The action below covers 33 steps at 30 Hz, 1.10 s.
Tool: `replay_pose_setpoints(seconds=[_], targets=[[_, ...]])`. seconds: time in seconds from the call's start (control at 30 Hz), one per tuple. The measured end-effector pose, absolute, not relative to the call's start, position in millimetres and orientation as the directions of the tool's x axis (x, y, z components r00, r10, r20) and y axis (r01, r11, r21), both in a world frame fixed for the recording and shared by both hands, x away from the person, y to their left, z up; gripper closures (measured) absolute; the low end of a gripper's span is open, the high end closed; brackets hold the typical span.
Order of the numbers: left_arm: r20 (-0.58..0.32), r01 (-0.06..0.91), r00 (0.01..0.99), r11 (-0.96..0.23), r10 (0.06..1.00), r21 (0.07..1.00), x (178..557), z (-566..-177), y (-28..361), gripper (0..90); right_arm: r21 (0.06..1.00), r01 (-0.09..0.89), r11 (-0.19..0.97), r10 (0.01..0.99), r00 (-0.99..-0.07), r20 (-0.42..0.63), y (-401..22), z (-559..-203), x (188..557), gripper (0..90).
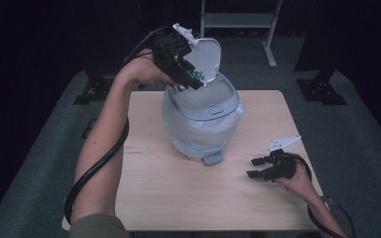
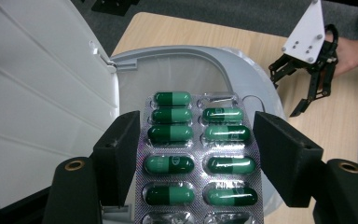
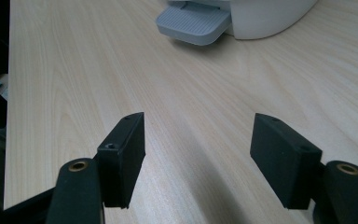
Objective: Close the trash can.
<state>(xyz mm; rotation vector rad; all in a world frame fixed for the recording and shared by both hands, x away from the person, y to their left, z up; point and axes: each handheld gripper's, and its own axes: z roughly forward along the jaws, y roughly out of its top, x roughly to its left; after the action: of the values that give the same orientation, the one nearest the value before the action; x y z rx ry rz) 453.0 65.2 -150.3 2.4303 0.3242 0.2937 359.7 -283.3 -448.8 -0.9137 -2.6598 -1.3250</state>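
Left gripper [image 2: 193, 154] clamps a foil blister sheet of glossy green capsules [image 2: 198, 158] over the open grey plastic bin [image 1: 201, 119]; right gripper [image 3: 198, 154] — jaws wide, empty — hovers near the pale-wood worktop's [image 3: 74, 70] right edge.

No readable text

The green capsules [image 2: 169, 164] in the blister pack [image 2: 198, 158] carry faint printed marks, too small and blurred to make out.

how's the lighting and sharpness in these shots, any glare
High view: table lit, surroundings nearly black, slightly soft. Left gripper view: glare streaks on the pill pack, capsules sharp, nearest black pads soft. Right gripper view: even light, faint shadows on the wood, bin pedal slightly blurred.
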Motion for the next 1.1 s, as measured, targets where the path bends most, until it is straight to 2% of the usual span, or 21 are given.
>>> replay_pose_setpoints(seconds=[0.9,1.0,1.1], targets=[[0.139,0.157,0.942,-0.768,0.304,0.621,473,-162,45,33.2,0.726,0.519,0.451,0.485,-0.826,0.288,-286,-447,359,34.7],[0.152,0.172,0.928,-0.751,0.341,0.638,475,-162,44,27.1,0.725,0.52,0.451,0.485,-0.825,0.29,-286,-448,358,34.7],[0.15,0.171,0.927,-0.743,0.343,0.647,475,-161,45,27.1,0.726,0.519,0.452,0.484,-0.826,0.289,-286,-447,358,34.7]])
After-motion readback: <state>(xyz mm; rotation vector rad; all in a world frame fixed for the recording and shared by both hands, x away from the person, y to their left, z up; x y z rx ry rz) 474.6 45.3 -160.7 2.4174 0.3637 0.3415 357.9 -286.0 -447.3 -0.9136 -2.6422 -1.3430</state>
